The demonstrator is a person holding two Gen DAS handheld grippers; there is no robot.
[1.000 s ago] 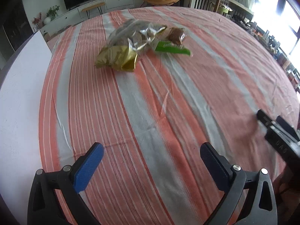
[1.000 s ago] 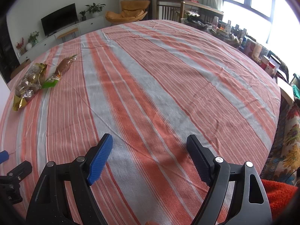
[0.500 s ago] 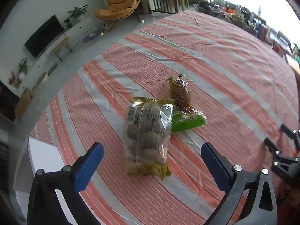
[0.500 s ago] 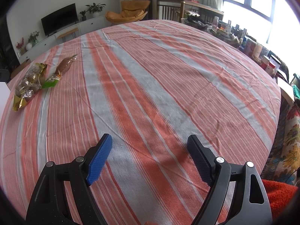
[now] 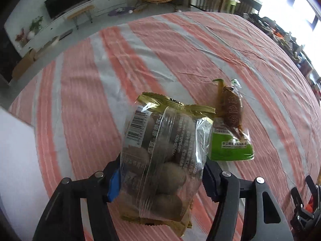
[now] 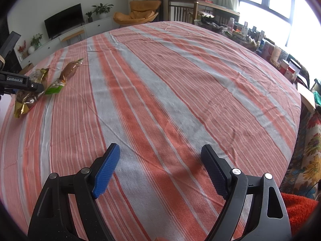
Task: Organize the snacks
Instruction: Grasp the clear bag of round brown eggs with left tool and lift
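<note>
Clear-fronted bag of round brown snacks with gold ends (image 5: pixel 160 160) lying on the striped cloth (image 5: pixel 84 92), caught at both sides between the fingers (image 5: pixel 113 184) of the left gripper (image 5: pixel 160 180), which have just been closing in and now press on its wrapper. Just beside it on the right, touching or slightly overlapping its edge, a smaller packet with a green end and a dark brown piece inside (image 5: pixel 230 128). Seen from the right wrist, the same two packets (image 6: pixel 30 92) (image 6: pixel 64 78) sitting close to the left edge of the counter (image 6: pixel 180 76), with the left gripper's black body (image 6: pixel 20 84) over the gold bag. Left of the bag, a white flat surface (image 5: pixel 14 160) meeting the cloth along a straight edge. Beyond the packets, broad bare cloth running to the far rim, then open floor. Right gripper (image 6: pixel 160 170) well apart from the snacks, fingers spread wide with only bare cloth between them. Wide clear stripes ahead of it; cluttered bottles and boxes (image 6: pixel 266 46) along the right-hand edge near the window.
</note>
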